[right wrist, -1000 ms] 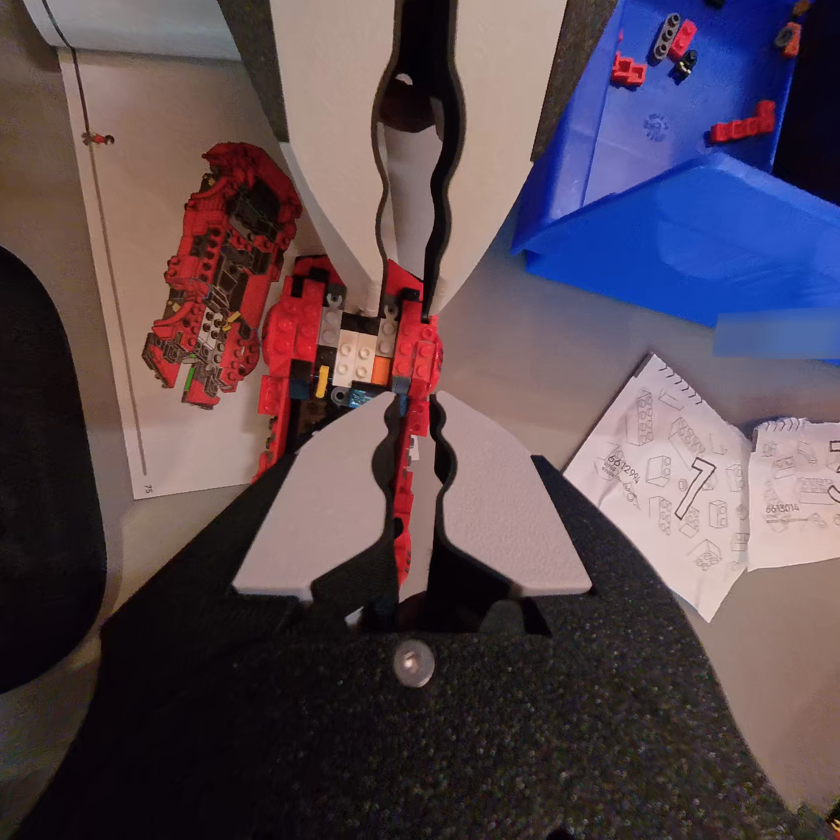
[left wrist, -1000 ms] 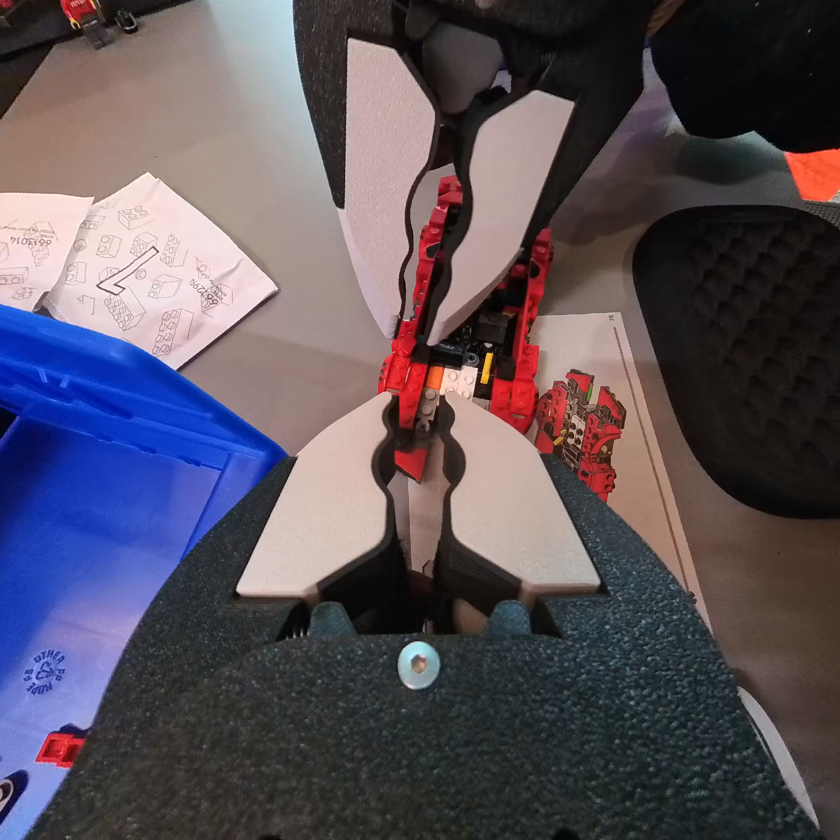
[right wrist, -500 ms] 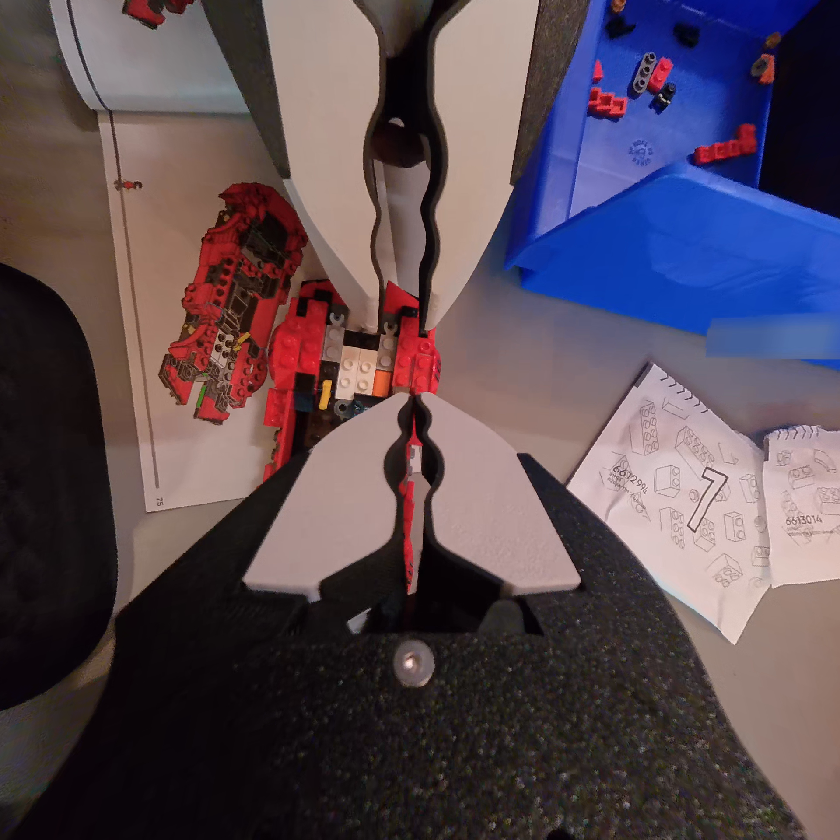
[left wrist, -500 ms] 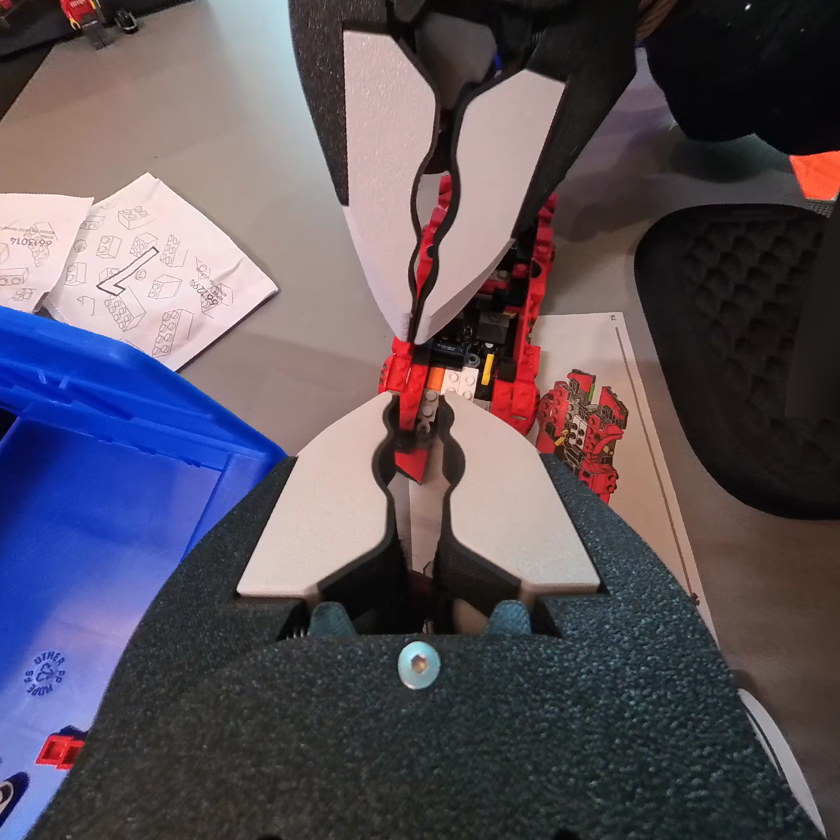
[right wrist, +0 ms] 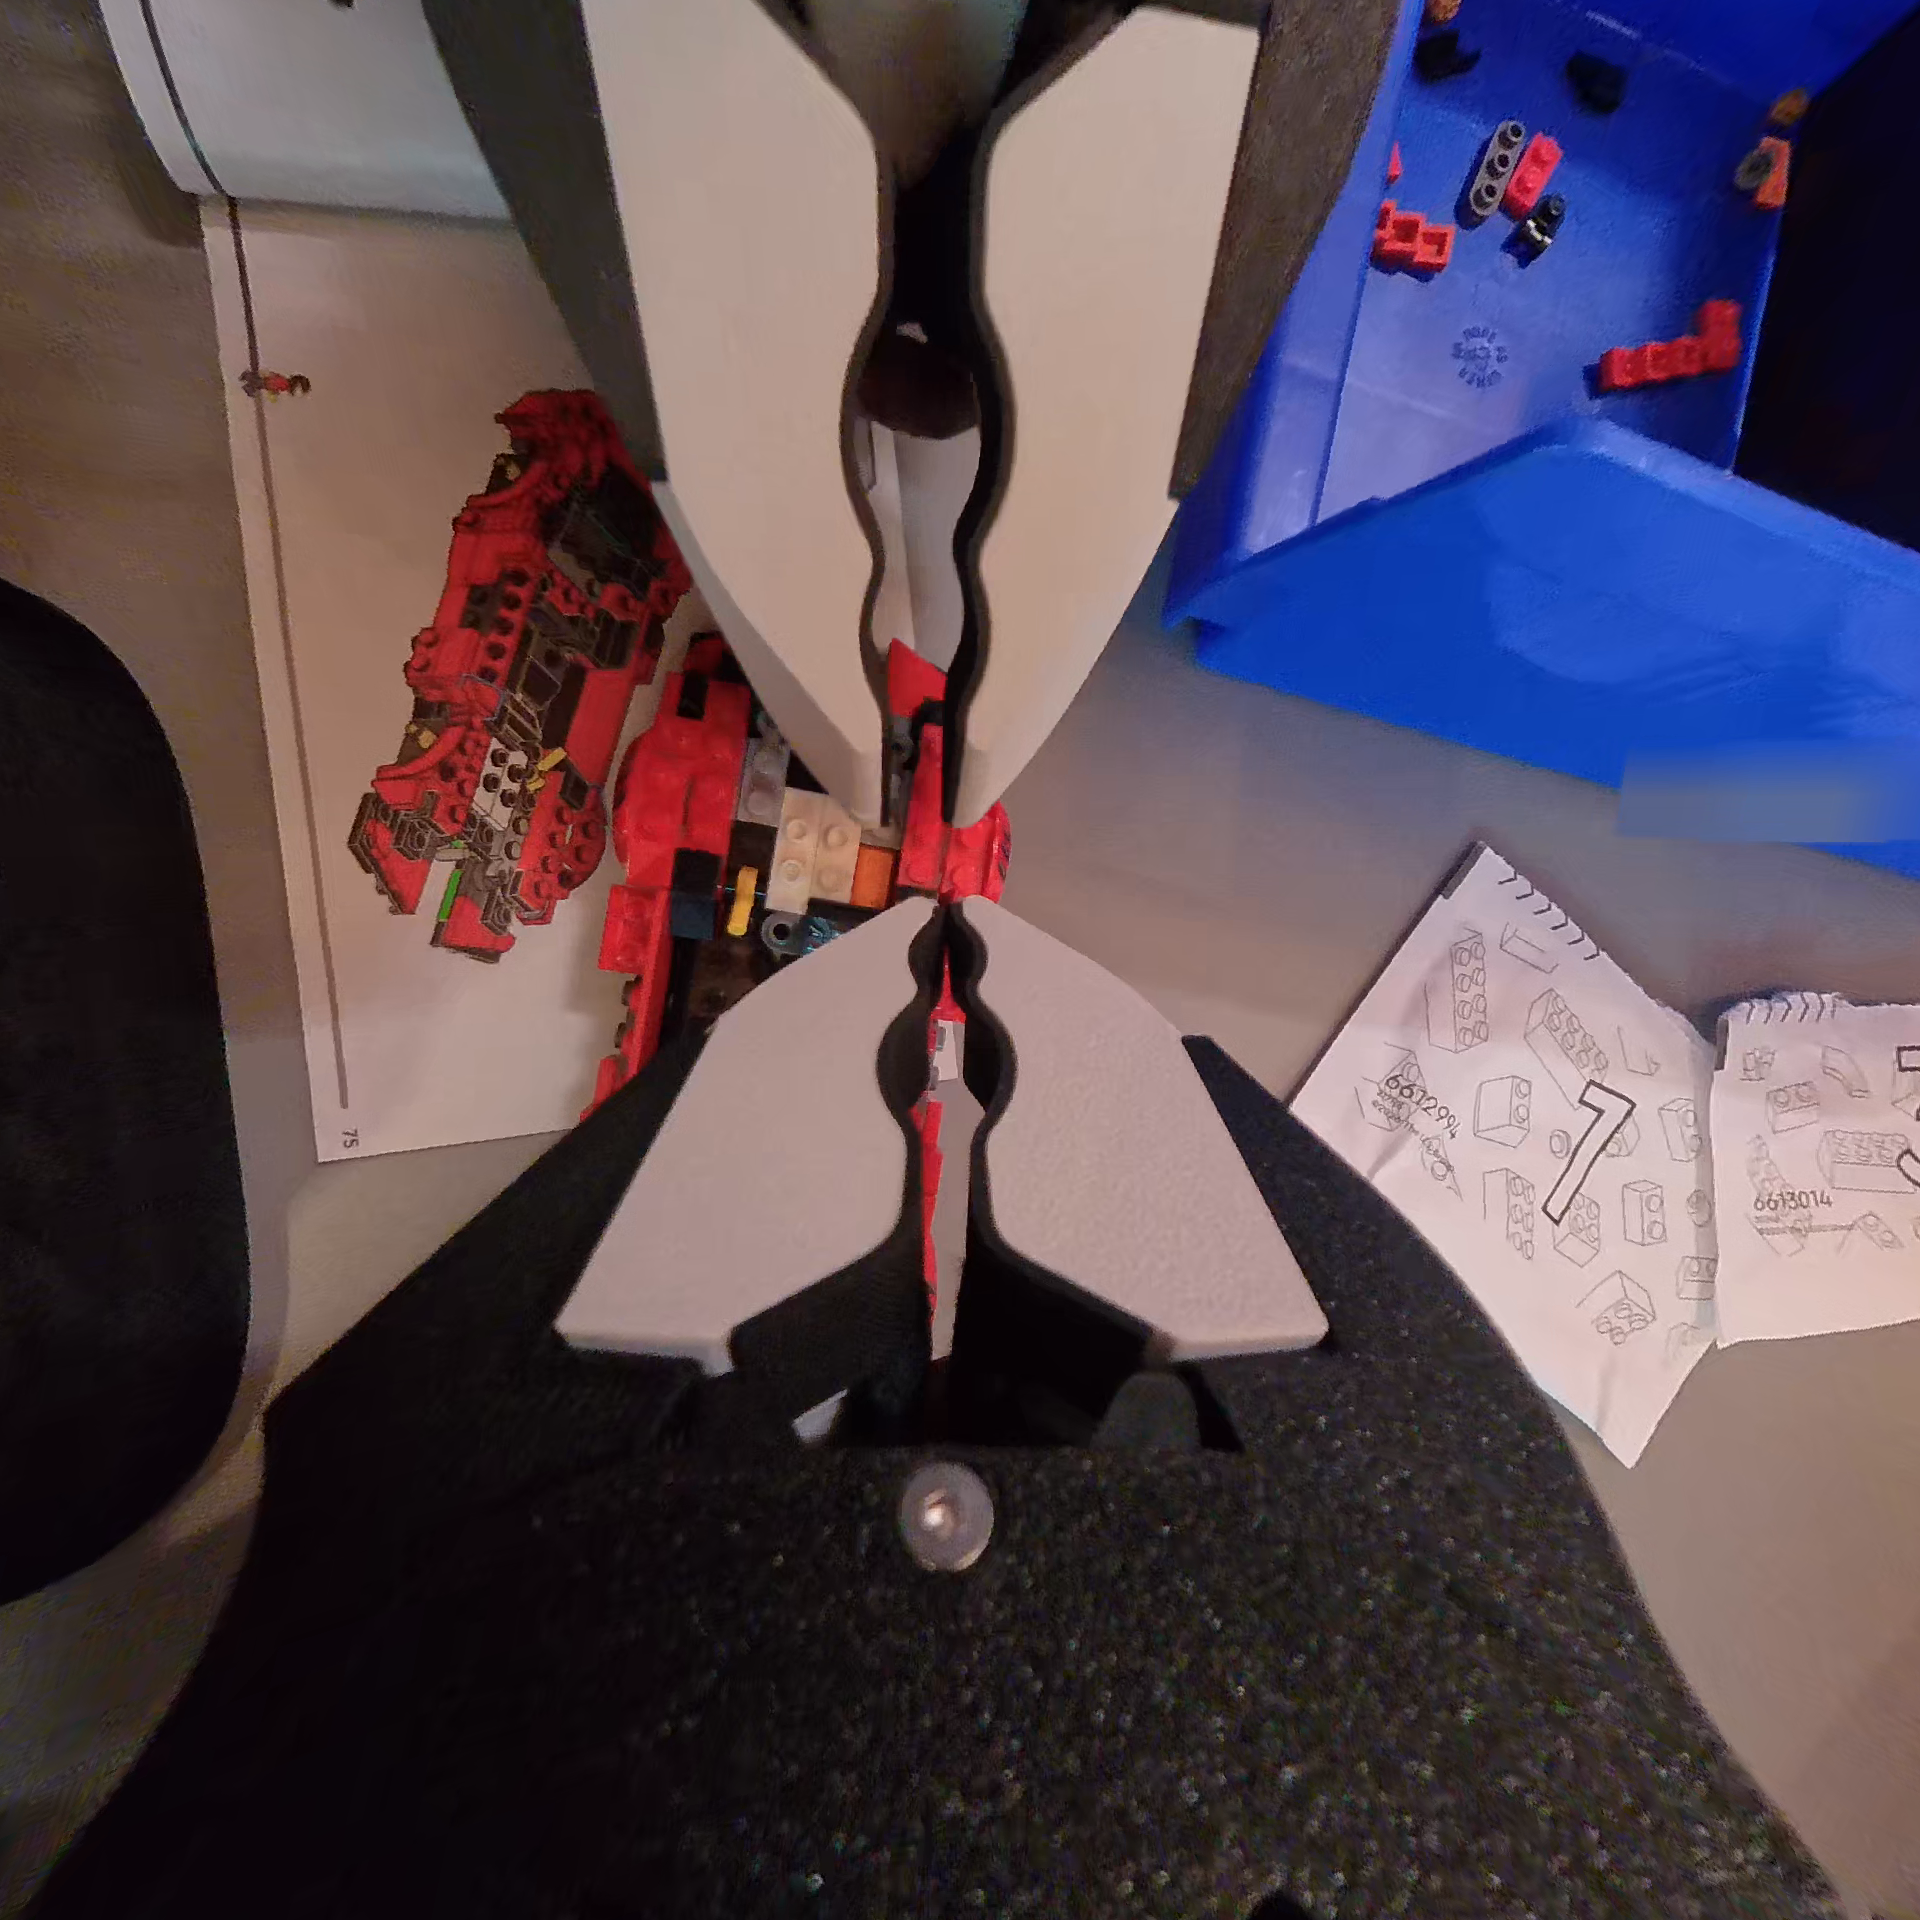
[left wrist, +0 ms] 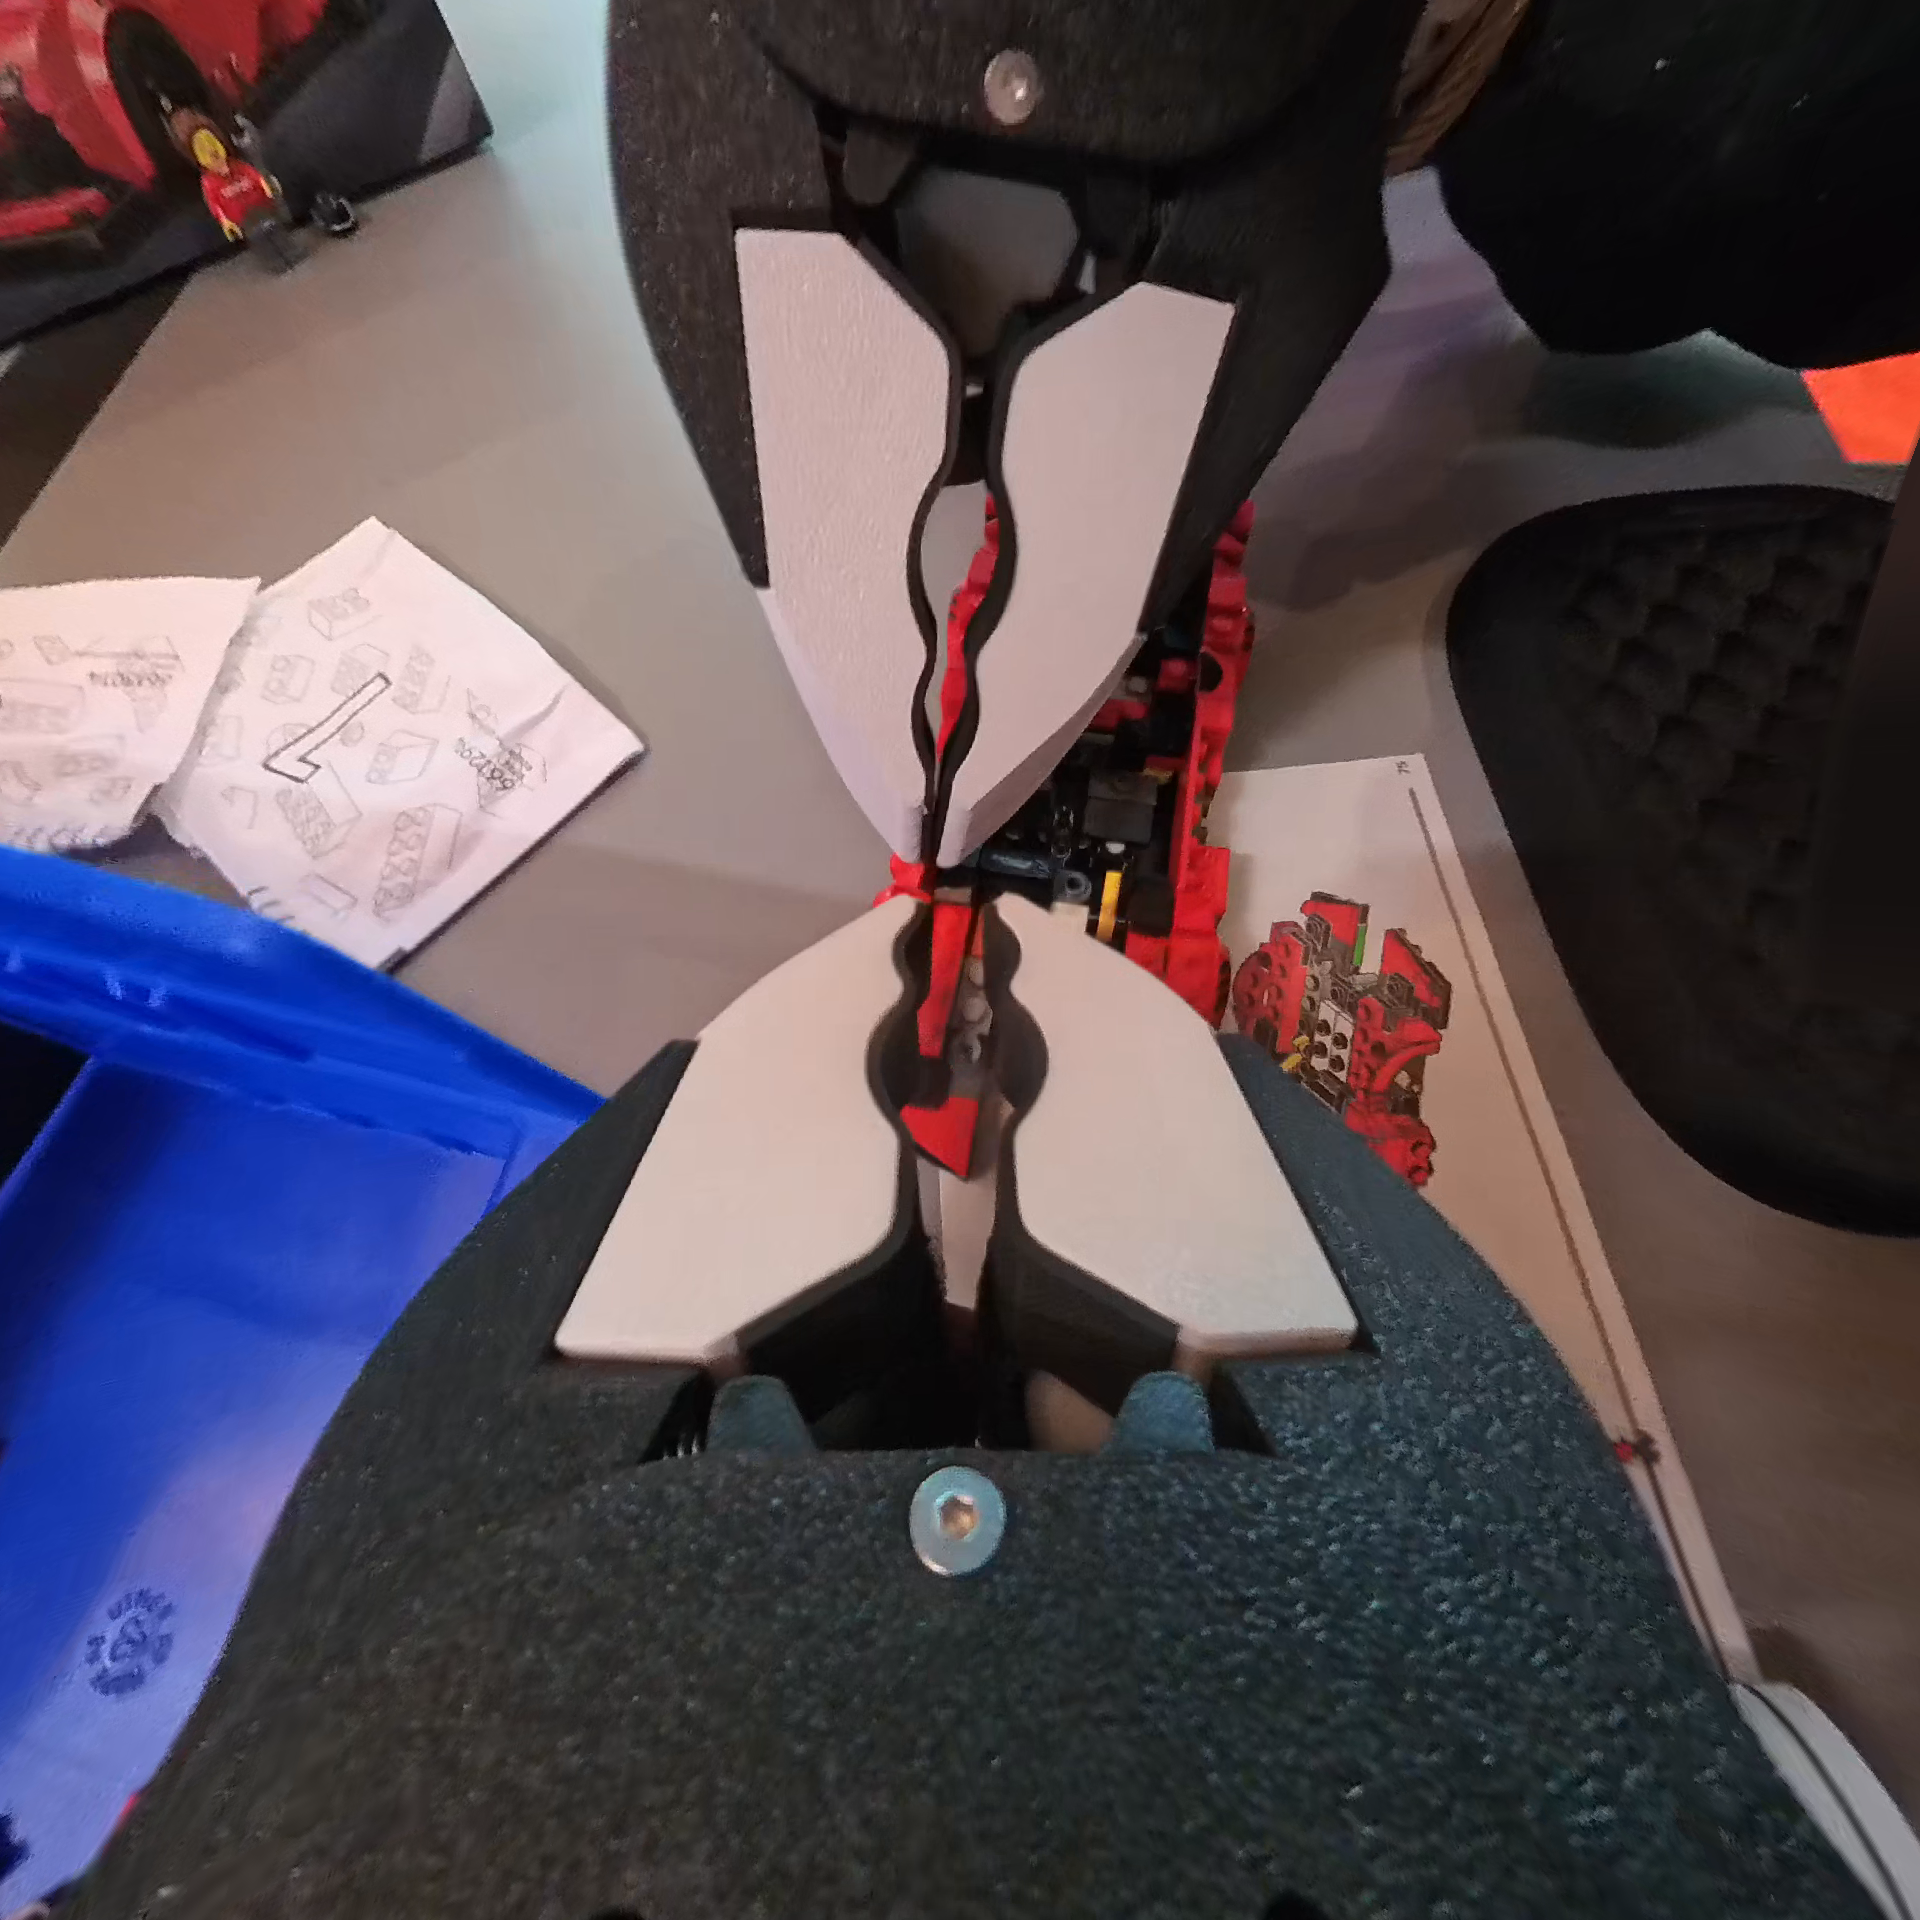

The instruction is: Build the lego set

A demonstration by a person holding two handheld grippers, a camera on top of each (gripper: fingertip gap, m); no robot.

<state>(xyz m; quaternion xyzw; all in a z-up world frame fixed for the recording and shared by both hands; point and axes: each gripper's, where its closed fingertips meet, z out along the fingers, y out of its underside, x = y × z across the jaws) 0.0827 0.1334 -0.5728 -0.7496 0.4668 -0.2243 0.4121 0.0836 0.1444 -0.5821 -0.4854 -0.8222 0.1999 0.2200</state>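
Observation:
A partly built red lego car point(left wrist: 1179, 821) lies on the grey table, partly on the instruction booklet point(left wrist: 1475, 1049). It also shows in the right wrist view point(right wrist: 717, 821). My left gripper point(left wrist: 951, 920) is shut on the car's near red side panel point(left wrist: 940, 1029), which sticks back between the fingers. My right gripper point(right wrist: 945, 914) comes in from the opposite side, its tips almost touching the left gripper's tips. It is shut on a thin red edge point(right wrist: 932, 1138) of the same side of the car. Each gripper hides much of the car from the other view.
A blue bin point(right wrist: 1558, 582) with several loose red, grey and black pieces stands beside the car, at lower left in the left wrist view point(left wrist: 208, 1247). Two torn white paper bags point(left wrist: 395, 727) lie near it. A black foam pad point(left wrist: 1714, 831) lies beyond the booklet. A minifigure point(left wrist: 234, 197) stands far off. My two grippers' fingertips are within a few centimetres of each other. The minifigure point(left wrist: 234, 197) is about equally far from each gripper, around 40 centimetres.
My right gripper has closed from open onto the car's red side. Its tips have drawn up to the left gripper's tips. The left gripper has stayed shut on the panel.

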